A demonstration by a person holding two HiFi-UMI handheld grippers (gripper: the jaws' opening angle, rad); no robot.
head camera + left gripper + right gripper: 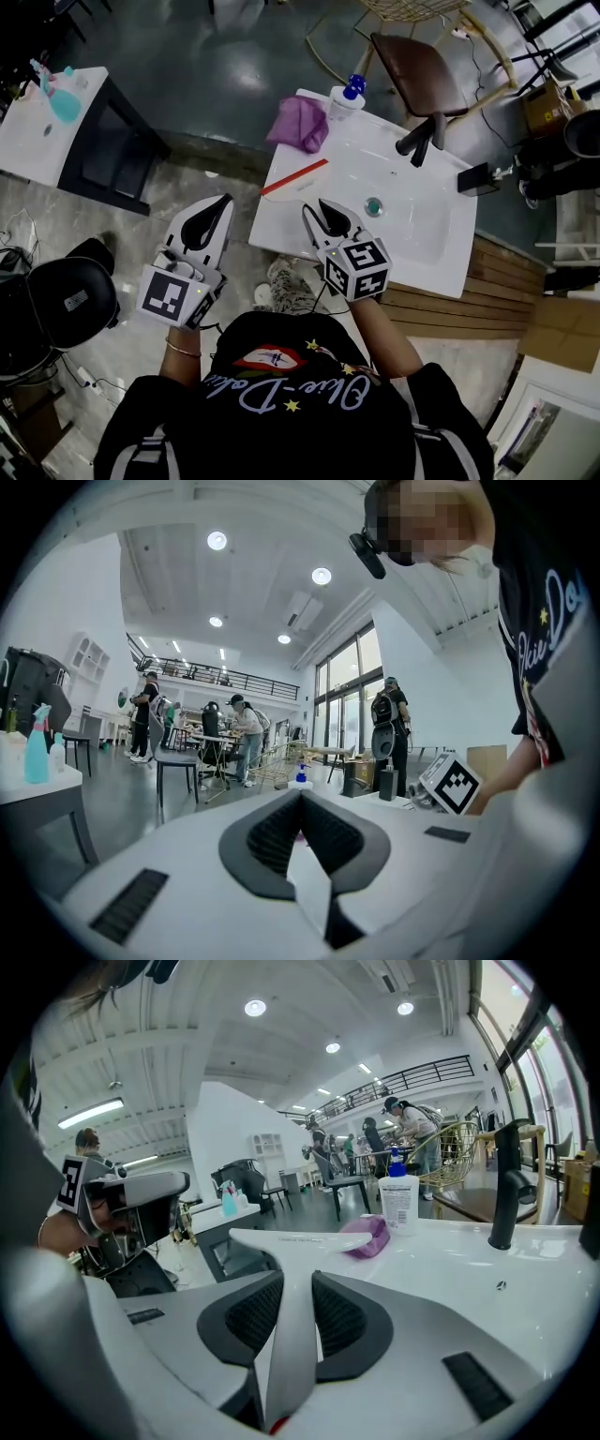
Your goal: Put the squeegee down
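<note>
The squeegee [293,178] is white with a red blade edge and hangs over the front left corner of the white sink [422,234]. My right gripper [323,217] is shut on its handle. In the right gripper view the handle runs up between the jaws to the white crossbar of the squeegee [300,1238], just above the sink [487,1288]. My left gripper [208,220] hovers left of the sink over the floor, its jaws together and holding nothing; the left gripper [300,797] looks the same in its own view.
A purple cloth [300,122] and a blue-capped bottle [348,97] sit on the sink's far left corner, a black faucet [419,139] at the back. A brown chair [417,70] stands behind. Another white sink unit [47,122] stands far left.
</note>
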